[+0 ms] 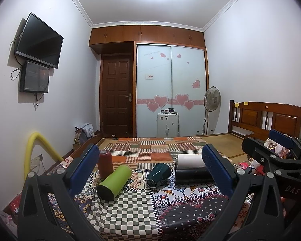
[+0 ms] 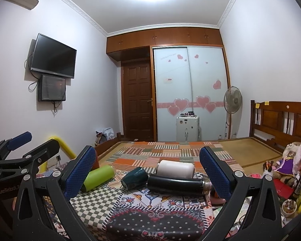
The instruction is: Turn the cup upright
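Lying on the patchwork cloth [image 1: 130, 210] are four tipped cups and one upright red cup [image 1: 105, 163]; both grippers' jaws spread, empty.

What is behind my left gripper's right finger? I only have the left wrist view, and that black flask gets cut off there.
Observer: The black flask lies on its side and ends in a silvery neck pointing right.
Operator: Anything past the neck?
Observer: A pink object sits right beside it, partly hidden by the right gripper.
Operator: And at the bed's right edge?
Observer: A stuffed bear in a purple dress sits there.
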